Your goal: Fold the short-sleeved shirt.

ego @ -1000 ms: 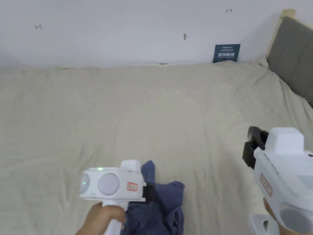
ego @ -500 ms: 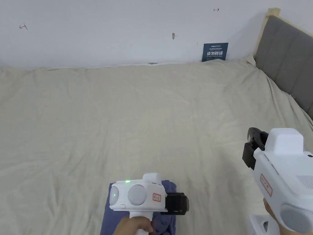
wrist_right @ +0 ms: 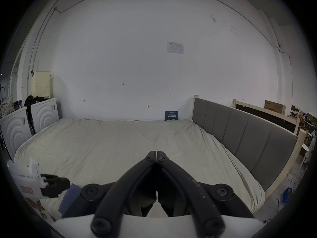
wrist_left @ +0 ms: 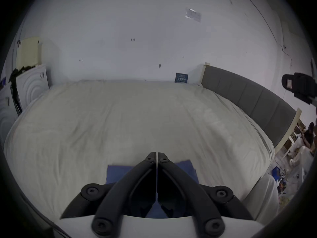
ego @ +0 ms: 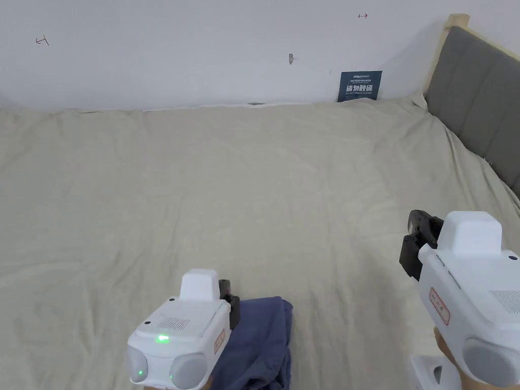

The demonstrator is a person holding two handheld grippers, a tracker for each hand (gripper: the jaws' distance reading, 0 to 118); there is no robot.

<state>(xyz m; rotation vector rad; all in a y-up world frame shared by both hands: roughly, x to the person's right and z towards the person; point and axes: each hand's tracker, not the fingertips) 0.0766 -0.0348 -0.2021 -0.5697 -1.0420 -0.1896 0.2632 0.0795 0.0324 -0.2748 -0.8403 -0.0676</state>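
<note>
A dark blue short-sleeved shirt (ego: pixel 261 337) lies bunched and partly folded on the beige bed sheet (ego: pixel 254 193) near the front edge. The left gripper (ego: pixel 226 292) hovers over the shirt's left side; in its own view its jaws (wrist_left: pixel 157 155) are pressed together with nothing between them, the shirt (wrist_left: pixel 186 168) lying below. The right gripper (ego: pixel 419 228) is held over bare sheet at the right, well apart from the shirt, and its jaws (wrist_right: pixel 157 153) are also closed and empty. The shirt (wrist_right: pixel 70 195) shows at the lower left of the right gripper view, beside the left gripper (wrist_right: pixel 60 181).
A grey padded headboard (ego: pixel 477 101) runs along the bed's right side. A white wall (ego: pixel 203 51) with a small dark blue sign (ego: pixel 360 86) stands behind. White cabinets (wrist_right: pixel 25 121) sit past the bed's left end. Wide bare sheet stretches beyond the shirt.
The left gripper swung from pointing right across the shirt to pointing away over its left side. The raised blue cloth has dropped into a flatter bundle. The right gripper barely moved.
</note>
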